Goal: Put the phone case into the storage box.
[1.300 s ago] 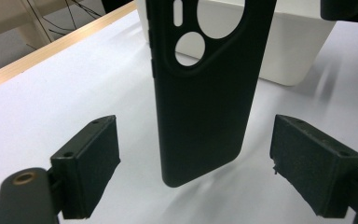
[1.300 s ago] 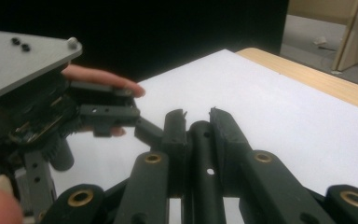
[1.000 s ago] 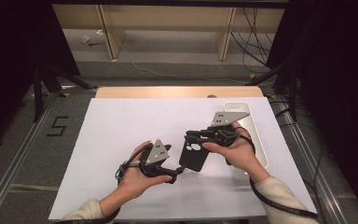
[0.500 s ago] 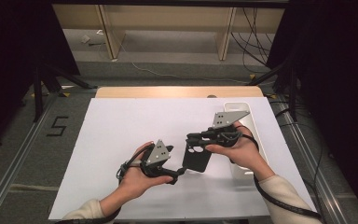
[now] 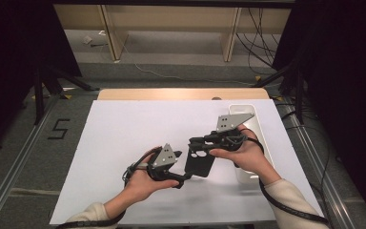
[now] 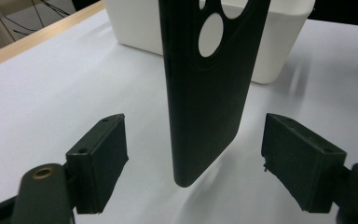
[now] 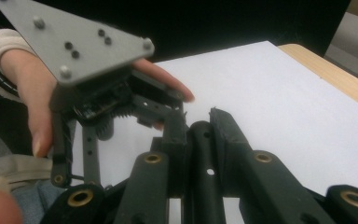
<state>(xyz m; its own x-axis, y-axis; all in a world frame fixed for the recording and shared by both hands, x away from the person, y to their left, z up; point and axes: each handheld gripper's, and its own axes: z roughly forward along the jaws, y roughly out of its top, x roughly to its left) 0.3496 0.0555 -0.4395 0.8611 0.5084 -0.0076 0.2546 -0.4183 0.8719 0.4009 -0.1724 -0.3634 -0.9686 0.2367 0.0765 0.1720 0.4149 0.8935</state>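
White sheeting [image 5: 124,143] is spread over the table, with bare wood along its far edge, grey floor around it and dark curtains at either side. From the high view, the right gripper [image 5: 198,145] is seen clamped on the upper end of a black phone case [image 5: 200,162], which hangs below its jaws with its cut-outs just under them; a white bin [image 5: 248,112] lies just behind this gripper, partly covered by the hand. The left gripper [image 5: 183,179] is held low, beside the case's lower end, its grey plate turned upward and its tips just under the case's bottom corner. In the left gripper view, the case [image 6: 205,84] is shown upright between the two black jaws, its rounded lower end hanging free above the sheet [image 6: 51,93]; the pads [image 6: 105,158] are spread on either side of it with a clear gap to each, though the jaws have just been closing in. The bin [image 6: 270,42] is seen beyond the case, farther ahead of the jaws. In the right gripper view, the jaws are pressed together on the thin edge of the case [image 7: 200,158], which is pinched between them. Just ahead of these tips, the left gripper [image 7: 168,107] and the hand [image 7: 32,88] holding it are seen, its grey three-cornered plate tilted above the sheet [image 7: 284,102].
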